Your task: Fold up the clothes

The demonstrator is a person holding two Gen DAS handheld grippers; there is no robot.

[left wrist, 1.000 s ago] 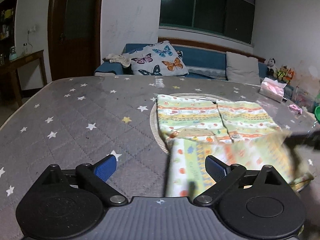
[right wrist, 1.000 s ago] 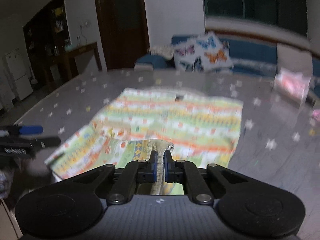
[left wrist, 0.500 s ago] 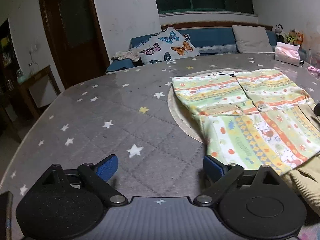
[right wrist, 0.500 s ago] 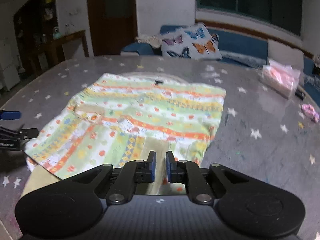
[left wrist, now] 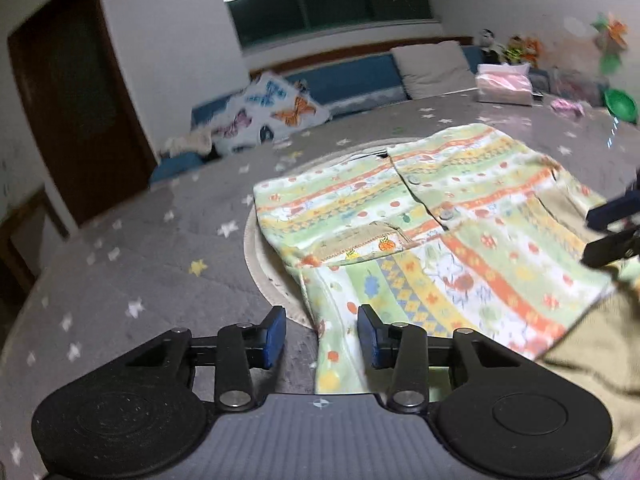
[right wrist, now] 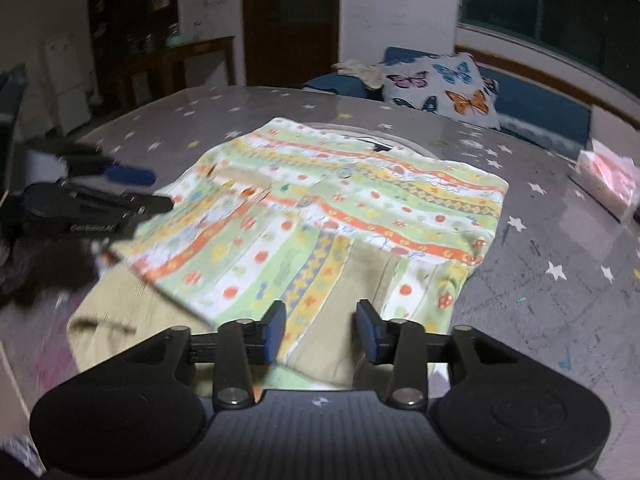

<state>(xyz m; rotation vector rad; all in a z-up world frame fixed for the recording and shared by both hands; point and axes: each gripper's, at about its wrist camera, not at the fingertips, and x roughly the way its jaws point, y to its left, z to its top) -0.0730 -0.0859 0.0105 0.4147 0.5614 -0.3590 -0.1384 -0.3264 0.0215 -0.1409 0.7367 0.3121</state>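
Starry tablecloth ahead: your right gripper, opening, has dropped the garment; your left gripper closes around its edge, not yet pinching.

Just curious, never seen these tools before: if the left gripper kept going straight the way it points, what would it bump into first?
Probably the patterned garment: its near edge already lies between the closing left gripper jaws, on the starry table. Depth is hard to judge.
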